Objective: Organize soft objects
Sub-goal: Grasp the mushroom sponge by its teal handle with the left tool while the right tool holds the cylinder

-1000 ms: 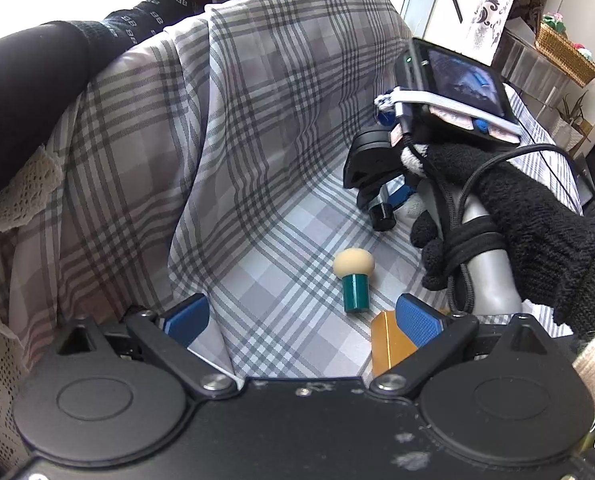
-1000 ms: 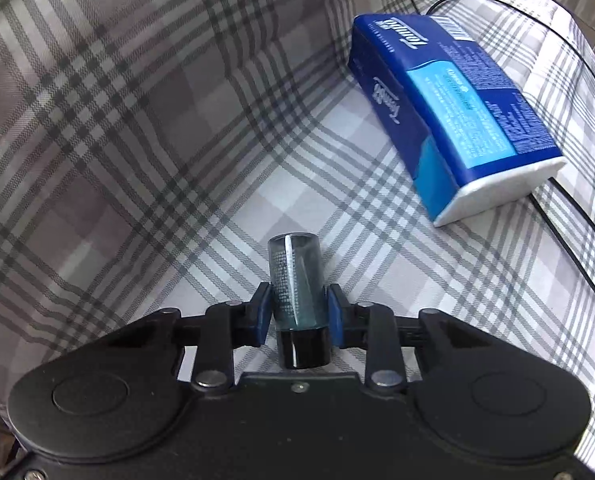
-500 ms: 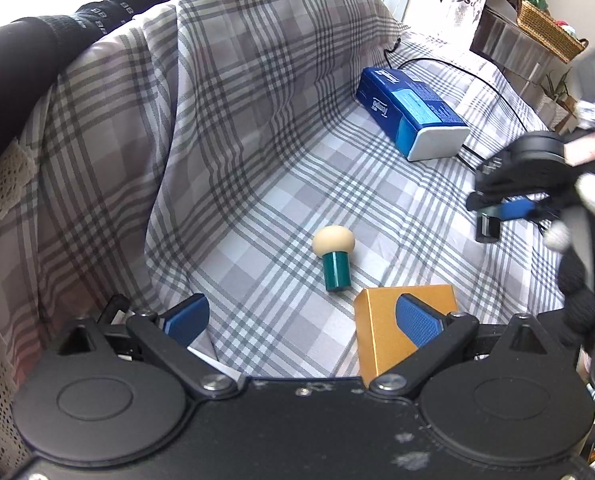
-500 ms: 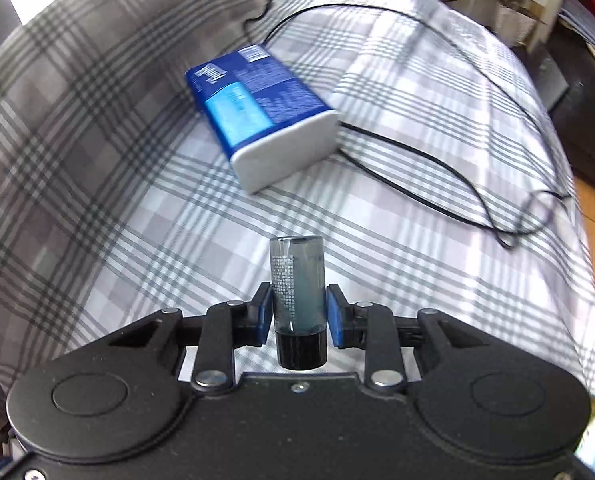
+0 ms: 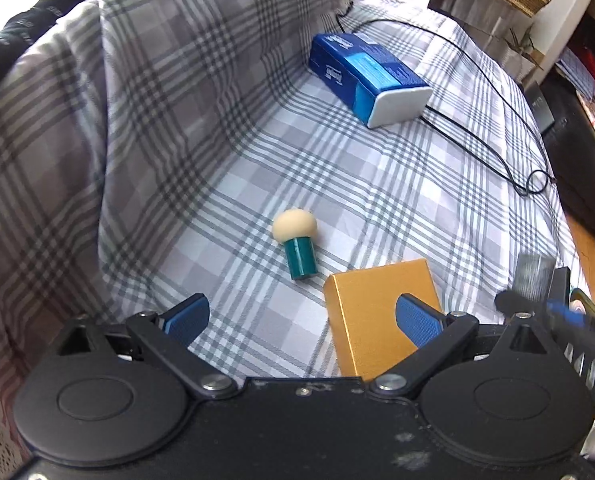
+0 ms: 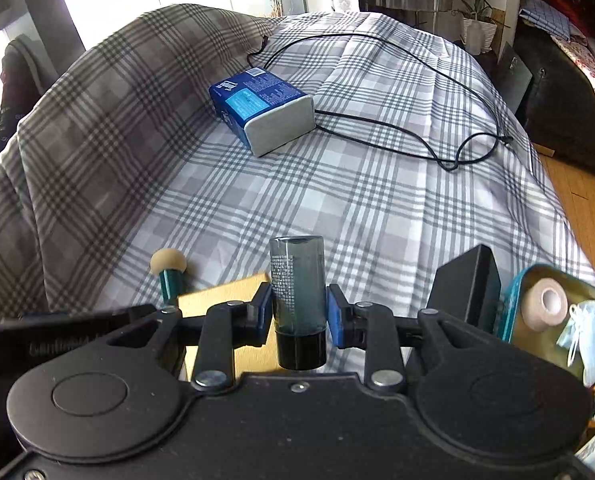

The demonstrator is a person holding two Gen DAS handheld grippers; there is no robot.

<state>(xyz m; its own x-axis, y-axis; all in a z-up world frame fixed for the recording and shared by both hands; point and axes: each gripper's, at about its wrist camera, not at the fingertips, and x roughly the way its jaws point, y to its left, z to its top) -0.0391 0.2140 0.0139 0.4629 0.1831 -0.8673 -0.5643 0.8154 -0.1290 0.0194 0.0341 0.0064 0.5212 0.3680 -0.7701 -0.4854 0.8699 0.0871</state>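
My right gripper (image 6: 296, 309) is shut on a small dark translucent bottle (image 6: 296, 288) with a black cap, held above the near edge of the plaid-covered bed. It also shows blurred in the left wrist view (image 5: 531, 278). My left gripper (image 5: 302, 316) is open and empty, low over the bed. A makeup sponge with a beige head and teal handle (image 5: 296, 240) lies just ahead of it and shows in the right wrist view (image 6: 168, 266). A gold box (image 5: 377, 304) sits by the left gripper's right finger. A blue tissue pack (image 5: 367, 78) lies farther back.
A black cable (image 6: 417, 92) loops across the bed beyond the tissue pack (image 6: 263, 106). A teal tin (image 6: 553, 312) with a tape roll and a face mask sits at the right edge, next to a black box (image 6: 467, 284). Dark furniture stands to the right.
My right gripper has pulled back toward the near right edge of the bed with the bottle in it. The tin has come into its view. The left gripper has barely moved.
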